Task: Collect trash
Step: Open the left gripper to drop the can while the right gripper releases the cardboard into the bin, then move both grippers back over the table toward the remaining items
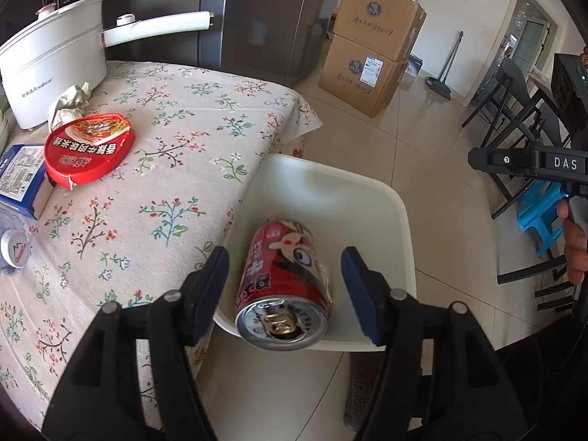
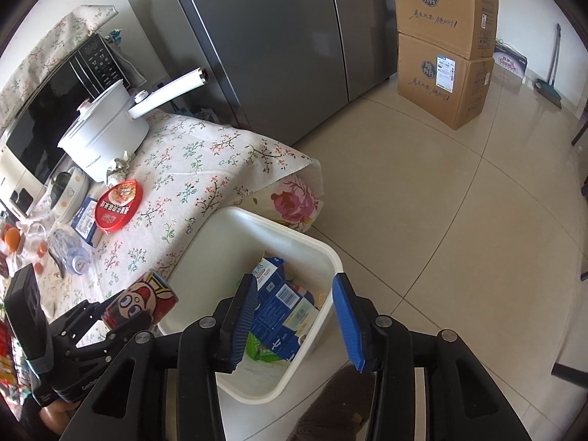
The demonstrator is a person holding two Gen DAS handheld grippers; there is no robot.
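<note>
Left gripper [image 1: 284, 294] jaws apart, red drink can [image 1: 284, 286] loose between them above white bin [image 1: 367, 198]; right gripper [image 2: 296, 321] apart, empty.

can [image 1: 283, 286]: glossy metal | bin [image 1: 389, 205]: smooth plastic | tablecloth [image 1: 165, 191]: matt cloth | floor [image 2: 459, 220]: glossy tile

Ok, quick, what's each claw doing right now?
Left claw: open, red can loose between its pads.
Right claw: open, empty, above the white bin.
</note>
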